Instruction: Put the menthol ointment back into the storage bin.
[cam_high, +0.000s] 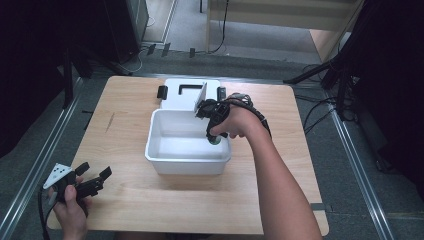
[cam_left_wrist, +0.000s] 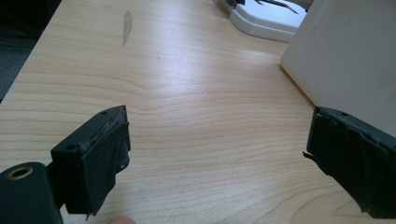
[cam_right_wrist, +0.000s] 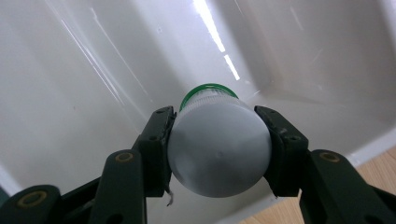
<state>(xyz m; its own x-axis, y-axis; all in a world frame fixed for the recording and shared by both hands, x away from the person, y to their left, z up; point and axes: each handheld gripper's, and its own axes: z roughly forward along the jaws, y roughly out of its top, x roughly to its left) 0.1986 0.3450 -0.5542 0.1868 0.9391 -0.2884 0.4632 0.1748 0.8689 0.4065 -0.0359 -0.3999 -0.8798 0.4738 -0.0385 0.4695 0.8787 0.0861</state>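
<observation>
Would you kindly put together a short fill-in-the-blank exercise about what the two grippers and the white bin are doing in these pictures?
1. The right gripper is shut on a small white bottle with a ____ cap.
2. That bottle is held over the inside of the white ____.
3. The left gripper hovers over the wooden table with its jaws ____.
4. The bin's lid lies on the table on the bin's ____ side from the person.

Missing words: green; bin; open; far
</observation>
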